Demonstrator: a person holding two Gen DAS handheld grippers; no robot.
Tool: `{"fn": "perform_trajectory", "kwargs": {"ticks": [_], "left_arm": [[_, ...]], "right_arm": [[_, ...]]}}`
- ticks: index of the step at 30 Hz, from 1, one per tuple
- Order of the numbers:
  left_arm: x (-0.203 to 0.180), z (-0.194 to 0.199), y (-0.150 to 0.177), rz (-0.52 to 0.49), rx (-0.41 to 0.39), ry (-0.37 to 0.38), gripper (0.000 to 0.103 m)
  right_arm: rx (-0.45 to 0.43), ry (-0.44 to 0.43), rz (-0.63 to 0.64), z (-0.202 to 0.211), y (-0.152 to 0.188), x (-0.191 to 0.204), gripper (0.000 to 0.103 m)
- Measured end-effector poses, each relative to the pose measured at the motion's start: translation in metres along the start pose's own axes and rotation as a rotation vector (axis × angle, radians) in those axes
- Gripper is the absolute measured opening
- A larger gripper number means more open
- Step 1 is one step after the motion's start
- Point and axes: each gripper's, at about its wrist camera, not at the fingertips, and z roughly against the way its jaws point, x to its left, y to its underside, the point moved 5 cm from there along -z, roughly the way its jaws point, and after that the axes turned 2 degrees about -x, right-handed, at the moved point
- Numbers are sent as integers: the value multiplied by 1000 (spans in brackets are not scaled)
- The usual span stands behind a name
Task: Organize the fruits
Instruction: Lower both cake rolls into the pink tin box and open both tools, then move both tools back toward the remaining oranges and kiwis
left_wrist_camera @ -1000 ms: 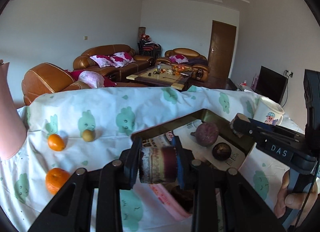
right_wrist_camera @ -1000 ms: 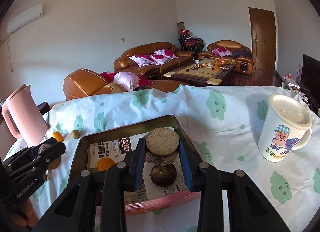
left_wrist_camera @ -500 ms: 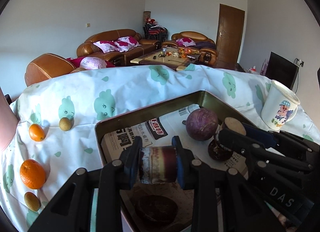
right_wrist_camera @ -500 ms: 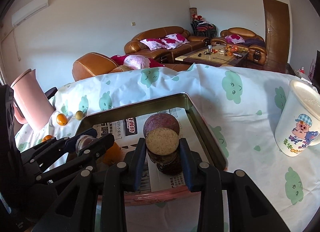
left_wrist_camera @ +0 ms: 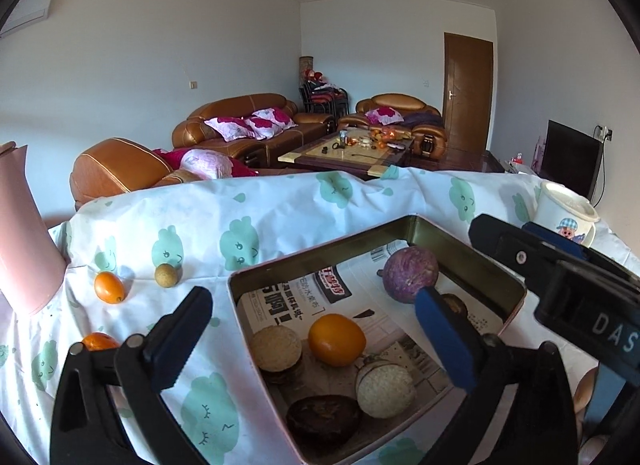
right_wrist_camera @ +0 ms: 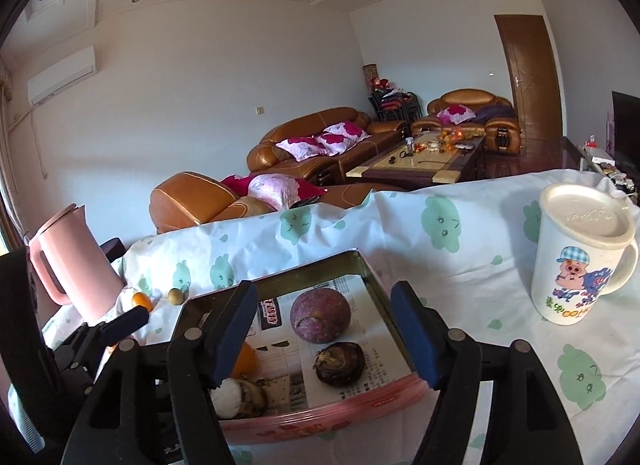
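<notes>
The left tongs [left_wrist_camera: 312, 339] stand wide, their jaws having just opened, with nothing pressed between them; below and between the fingers lies the tin [left_wrist_camera: 460, 249], its near corner under the left finger. The right tongs [right_wrist_camera: 324, 335] stand about half open, jaws also just opened, gripping nothing, over the tin's [right_wrist_camera: 384, 285] near right part. Inside the tin, on newspaper, the left view shows six things: an orange [left_wrist_camera: 337, 339], a purple fruit [left_wrist_camera: 410, 273], two pale-topped rounds [left_wrist_camera: 276, 347] [left_wrist_camera: 385, 385], a dark round [left_wrist_camera: 324, 419] near the front wall, and a dark fruit [left_wrist_camera: 454, 305] partly hidden behind the left tongs' right finger. The tin's walls stand up on all sides; the middle of the newspaper, toward the back left, is bare. Outside, on the cloth [left_wrist_camera: 240, 205] to the left, lie two more oranges [left_wrist_camera: 109, 287] [left_wrist_camera: 98, 341] and one small brown fruit [left_wrist_camera: 166, 275], well apart from the tin and near the pink jug [left_wrist_camera: 24, 249]. A mug [right_wrist_camera: 580, 257] stands to the right, with open cloth between it and the tin. The cloth's far edge drops off behind the tin.
</notes>
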Motion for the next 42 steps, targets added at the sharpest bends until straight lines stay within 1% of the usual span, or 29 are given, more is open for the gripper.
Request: {"fn": "perform_trajectory", "kwargs": {"ticks": [2,5,14,21,30,34,37,40,42], "left_arm": [[1,2,0,-15,-4,-17,103],[6,3,2,-16,-1,-35,103],[29,10,9,-13,-2,-77,103],[56,16,16,38,13,-96,103],[88,22,27,77,53,-114,103],[101,23,29,79,62,-130,103],[115,25,29,80,63,-146,103],[139,28,27,97,63,-176,103],[161,30,26,123,66,-204,103]], "right_arm": [[-5,29,12,-2,1,-2,71],[2,40,19,-5,4,-2,71],[-18,62,34,-3,10,0,71],[-29,94,14,3,13,1,71],[-42,119,59,16,19,17,71],[-23,107,42,18,26,27,71],[-19,87,69,20,31,44,71],[-13,67,112,21,36,65,71],[6,37,128,19,42,80,71]]}}
